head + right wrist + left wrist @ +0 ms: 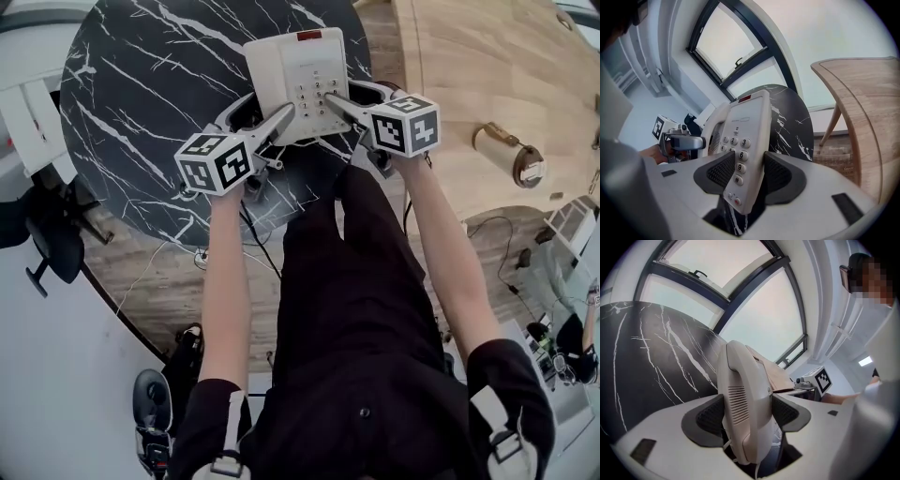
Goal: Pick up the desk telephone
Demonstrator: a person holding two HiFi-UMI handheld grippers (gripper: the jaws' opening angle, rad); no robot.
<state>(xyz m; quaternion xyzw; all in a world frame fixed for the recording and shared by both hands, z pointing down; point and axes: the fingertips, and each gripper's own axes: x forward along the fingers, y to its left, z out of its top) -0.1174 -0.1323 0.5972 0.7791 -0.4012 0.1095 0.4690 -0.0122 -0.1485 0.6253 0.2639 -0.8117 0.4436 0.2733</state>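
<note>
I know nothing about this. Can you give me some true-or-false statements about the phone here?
1. The desk telephone is white with a number keypad. True.
2. It is above a pale wooden table. False: the table is black with white veins.
3. Only one gripper has it between its jaws. False: the left gripper and the right gripper both do.
4. The handset is on the left gripper's side. True.

A round black marble-look table top veined in white (141, 112) stands on wood-plank floor (122, 258), with a cream push-button desk telephone (300, 70) at its near edge, possibly lifted.
</note>
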